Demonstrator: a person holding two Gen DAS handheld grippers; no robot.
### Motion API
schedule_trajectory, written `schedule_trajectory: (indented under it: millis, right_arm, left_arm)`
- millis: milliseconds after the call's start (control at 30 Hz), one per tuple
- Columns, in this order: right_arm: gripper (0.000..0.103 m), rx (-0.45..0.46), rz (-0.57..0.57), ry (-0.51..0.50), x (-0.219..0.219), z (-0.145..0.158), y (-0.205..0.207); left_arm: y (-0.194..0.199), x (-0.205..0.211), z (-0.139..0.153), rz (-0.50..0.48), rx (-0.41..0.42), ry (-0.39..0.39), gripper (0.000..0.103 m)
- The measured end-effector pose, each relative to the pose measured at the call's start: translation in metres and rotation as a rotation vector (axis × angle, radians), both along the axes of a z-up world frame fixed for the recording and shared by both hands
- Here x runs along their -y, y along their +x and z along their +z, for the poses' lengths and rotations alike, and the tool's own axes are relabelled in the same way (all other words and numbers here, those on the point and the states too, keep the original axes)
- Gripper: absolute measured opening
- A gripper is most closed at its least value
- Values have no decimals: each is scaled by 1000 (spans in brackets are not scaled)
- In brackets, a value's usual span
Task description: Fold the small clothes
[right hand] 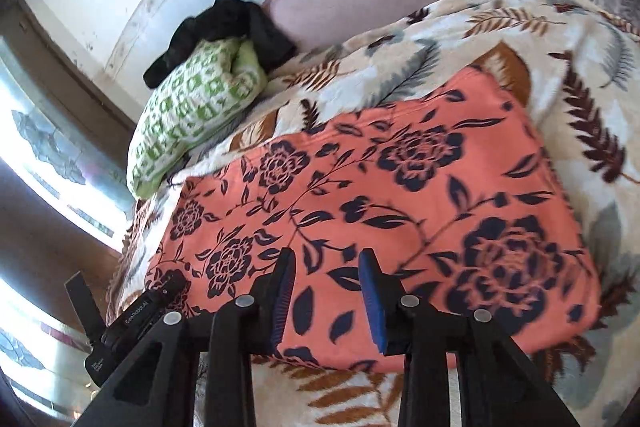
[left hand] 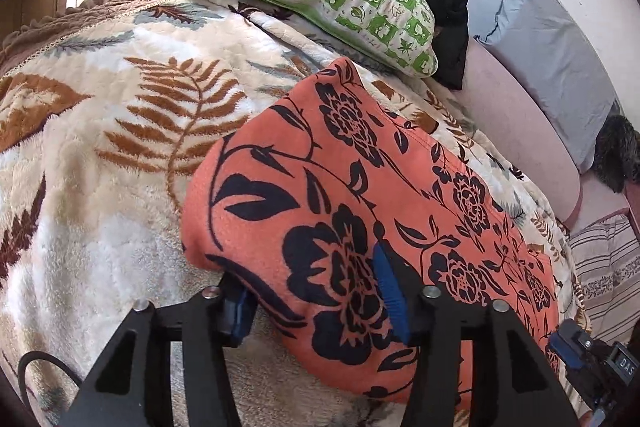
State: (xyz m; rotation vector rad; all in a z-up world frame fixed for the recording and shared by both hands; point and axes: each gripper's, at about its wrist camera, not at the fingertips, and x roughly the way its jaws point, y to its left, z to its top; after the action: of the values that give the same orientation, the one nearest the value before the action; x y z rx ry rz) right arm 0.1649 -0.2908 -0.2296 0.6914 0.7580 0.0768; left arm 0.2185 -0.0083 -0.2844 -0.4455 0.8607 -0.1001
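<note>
The orange floral garment [left hand: 360, 195] lies folded flat on the leaf-patterned blanket [left hand: 100, 131], long axis running ahead and rightward from the left tool [left hand: 316, 303], whose parted fingers straddle its near corner unclamped, while the right tool [right hand: 327, 299] hovers apart, gripping nothing, over its near edge.
</note>
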Motion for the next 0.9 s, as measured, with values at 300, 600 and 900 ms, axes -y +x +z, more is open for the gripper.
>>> schedule_trajectory:
  millis: [300,600,900]
  right_arm:
    - [31,-138,100,233,-18,-60,60]
    - [76,-93,139,425,29,-47,44]
    - [79,-14,290,398,35,7,106]
  left_arm:
    - [-2,18,23,-29,109,121,26]
    - [-26,81,61,-198,330,329,25]
    - [-50,142,53,-366,449,545,25]
